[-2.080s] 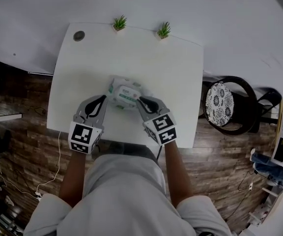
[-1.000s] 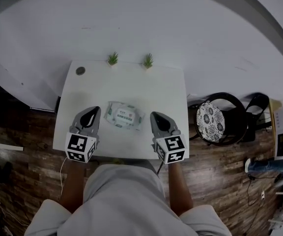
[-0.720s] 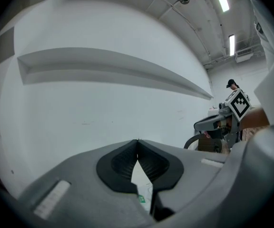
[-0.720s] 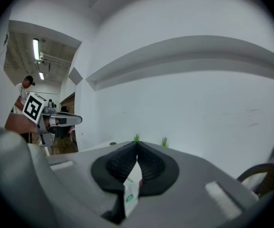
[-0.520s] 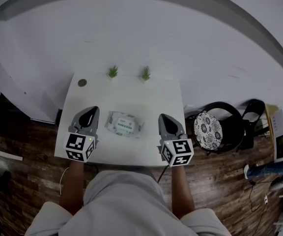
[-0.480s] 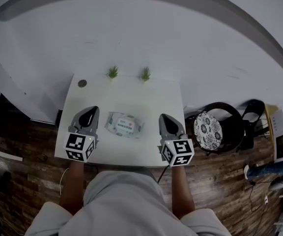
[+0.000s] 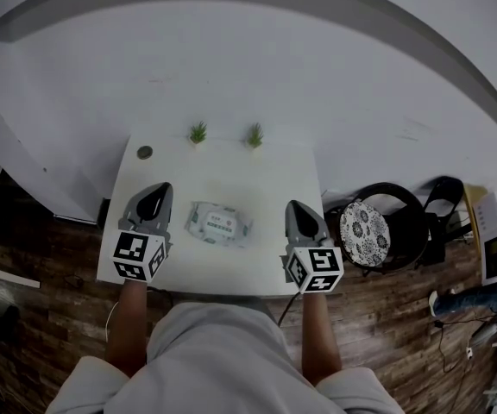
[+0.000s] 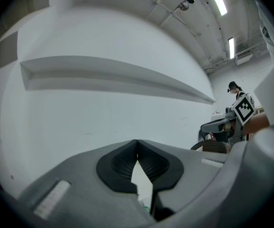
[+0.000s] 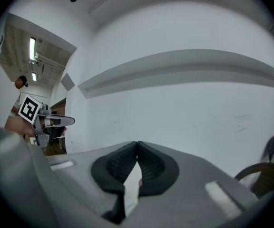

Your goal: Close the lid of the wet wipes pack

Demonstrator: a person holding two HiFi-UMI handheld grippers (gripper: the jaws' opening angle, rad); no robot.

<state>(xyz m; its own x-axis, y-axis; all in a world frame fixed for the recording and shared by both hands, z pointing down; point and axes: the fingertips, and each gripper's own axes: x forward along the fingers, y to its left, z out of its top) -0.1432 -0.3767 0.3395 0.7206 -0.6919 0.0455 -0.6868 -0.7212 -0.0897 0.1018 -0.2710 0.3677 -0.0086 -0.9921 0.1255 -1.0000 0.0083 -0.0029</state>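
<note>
- Pack of wet wipes (image 7: pixel 218 223) lies flat on the white table (image 7: pixel 231 172), near the middle of the head view.
- Its lid (image 7: pixel 221 225) looks flat down on top, but it is very small in the picture.
- The left gripper (image 7: pixel 153 190) is over the table just left of the pack, and it does not touch it.
- Its two jaws are pressed together at the tips, with nothing between them.
- The right gripper (image 7: pixel 297 207) is to the right of the pack, a bit farther off, by the table's right edge.
- Its jaws are also tip to tip, and they hold nothing.
- Both grippers point away from the person, toward the white wall (image 7: pixel 257 67).
- Two little green plants (image 7: pixel 198 133) stand at the table's far edge, above the pack in the picture.
- A small round dark thing (image 7: pixel 145 153) sits at the table's upper left corner.
- A chair with a spotted cushion (image 7: pixel 365 228) stands on the wood floor (image 7: pixel 50 257), right of the table.
</note>
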